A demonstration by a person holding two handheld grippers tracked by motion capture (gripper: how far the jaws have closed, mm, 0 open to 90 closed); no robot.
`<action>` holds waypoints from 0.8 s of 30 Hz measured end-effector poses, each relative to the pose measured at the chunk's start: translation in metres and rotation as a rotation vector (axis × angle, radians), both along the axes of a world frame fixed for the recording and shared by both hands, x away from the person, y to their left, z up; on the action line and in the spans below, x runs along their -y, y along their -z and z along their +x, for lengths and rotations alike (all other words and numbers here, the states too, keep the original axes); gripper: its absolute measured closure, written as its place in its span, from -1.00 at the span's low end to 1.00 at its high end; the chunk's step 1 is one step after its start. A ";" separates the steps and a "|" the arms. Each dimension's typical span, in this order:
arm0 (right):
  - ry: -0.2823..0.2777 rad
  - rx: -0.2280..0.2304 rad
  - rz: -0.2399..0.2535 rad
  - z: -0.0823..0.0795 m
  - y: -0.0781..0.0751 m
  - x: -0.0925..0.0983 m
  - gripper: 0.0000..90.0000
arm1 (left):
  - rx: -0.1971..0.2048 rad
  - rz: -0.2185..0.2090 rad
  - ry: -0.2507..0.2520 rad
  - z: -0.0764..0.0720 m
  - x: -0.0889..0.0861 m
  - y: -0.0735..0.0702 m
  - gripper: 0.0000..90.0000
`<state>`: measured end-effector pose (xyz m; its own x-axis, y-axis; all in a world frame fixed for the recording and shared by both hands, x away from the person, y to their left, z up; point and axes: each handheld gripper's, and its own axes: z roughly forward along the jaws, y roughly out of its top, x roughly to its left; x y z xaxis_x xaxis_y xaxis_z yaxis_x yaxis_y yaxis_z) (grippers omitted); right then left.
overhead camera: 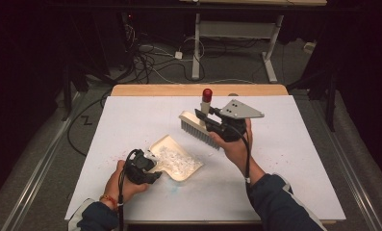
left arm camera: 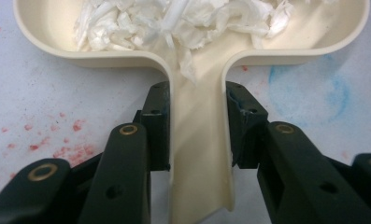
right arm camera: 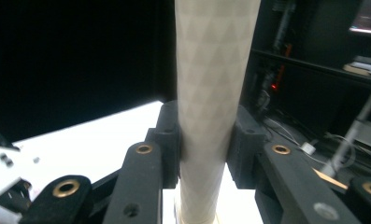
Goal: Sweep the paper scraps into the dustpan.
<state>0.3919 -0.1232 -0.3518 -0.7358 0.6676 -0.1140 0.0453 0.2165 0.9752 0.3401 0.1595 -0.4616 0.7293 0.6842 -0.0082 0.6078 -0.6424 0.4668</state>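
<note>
Meanwhile, the left claw (left arm camera: 197, 126) was clamped on the handle of the cream dustpan (overhead camera: 175, 159), which lay flat on the white table (overhead camera: 285, 159) at near left, holding a pile of white paper scraps (overhead camera: 171, 159). The right claw (right arm camera: 204, 140) gripped the brush (overhead camera: 198, 129) by its handle, lifted clear of the table, just right of and beyond the dustpan.

Looks like a lab/test rig: white table (overhead camera: 131, 115), floor cables (overhead camera: 150, 57), black curtains, metal desk frame (overhead camera: 236, 33) behind.
</note>
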 end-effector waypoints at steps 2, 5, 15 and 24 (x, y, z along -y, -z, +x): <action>0.016 -0.007 -0.015 -0.004 0.003 0.011 0.57 | -0.007 0.005 0.005 -0.003 -0.001 0.000 0.41; 0.046 -0.026 -0.046 -0.011 0.009 0.027 0.57 | -0.007 0.006 0.009 -0.005 -0.003 0.000 0.41; 0.097 -0.095 -0.142 -0.043 0.031 0.061 0.57 | -0.010 0.019 0.013 -0.011 -0.004 -0.001 0.41; 0.016 -0.100 -0.164 -0.056 0.040 0.018 0.57 | -0.006 0.015 0.013 -0.011 -0.001 0.000 0.41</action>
<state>0.3354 -0.1409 -0.3921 -0.7384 0.6575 -0.1495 0.1445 0.3708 0.9174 0.3292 0.1609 -0.4616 0.7379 0.6749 -0.0018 0.6021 -0.6571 0.4535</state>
